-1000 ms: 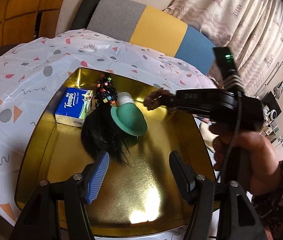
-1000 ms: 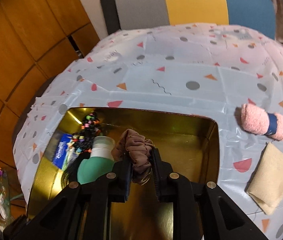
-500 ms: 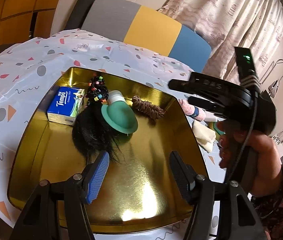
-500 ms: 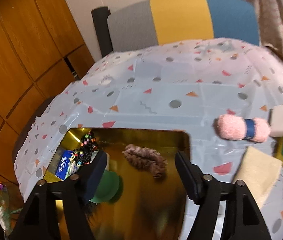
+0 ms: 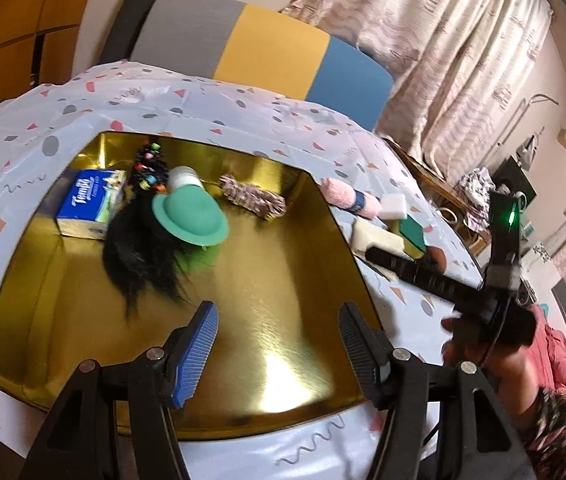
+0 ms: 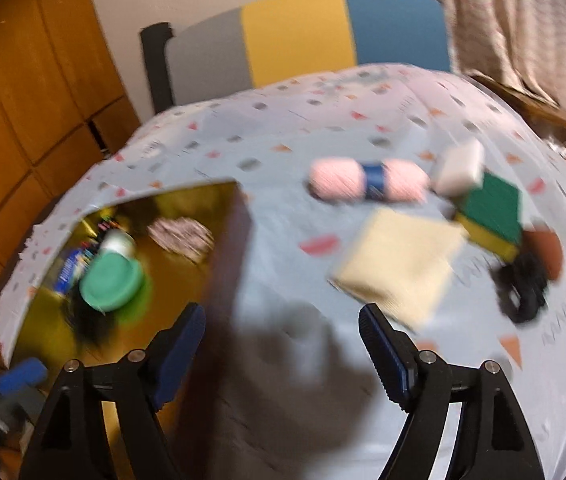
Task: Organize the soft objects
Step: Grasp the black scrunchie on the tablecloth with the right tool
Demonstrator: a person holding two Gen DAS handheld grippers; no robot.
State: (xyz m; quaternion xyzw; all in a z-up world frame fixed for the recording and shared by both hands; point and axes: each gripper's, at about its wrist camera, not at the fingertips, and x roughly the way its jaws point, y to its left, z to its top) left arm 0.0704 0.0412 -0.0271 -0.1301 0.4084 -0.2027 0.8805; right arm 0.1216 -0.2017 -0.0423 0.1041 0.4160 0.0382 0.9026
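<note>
right gripper [image 6: 281, 350], jaws opening and empty, hangs over the tablecloth [image 6: 283, 128] near the cream cloth [image 6: 399, 264]. left gripper [image 5: 277, 346] hangs spread and empty over the gold tray [image 5: 283, 280] holding the brown scrunchie [image 5: 252, 197]. a hasty grab could bunch the tablecloth with the cloth.

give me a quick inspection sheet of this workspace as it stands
surface: patterned tablecloth, gold tray on it
job's things in tray: brown scrunchie, green hat, black hair piece, tissue pack, beaded hair ties
job's things outside tray: pink yarn roll, cream cloth, white sponge, green-yellow sponge, black scrunchie, a brown item beside it, blurred
clutter: nothing seen
grippers: left gripper open, empty, over tray; right gripper opening, nothing between its fingers
cables: one along the right gripper's handle
surroundings: striped chair, curtain, wood panelling
</note>
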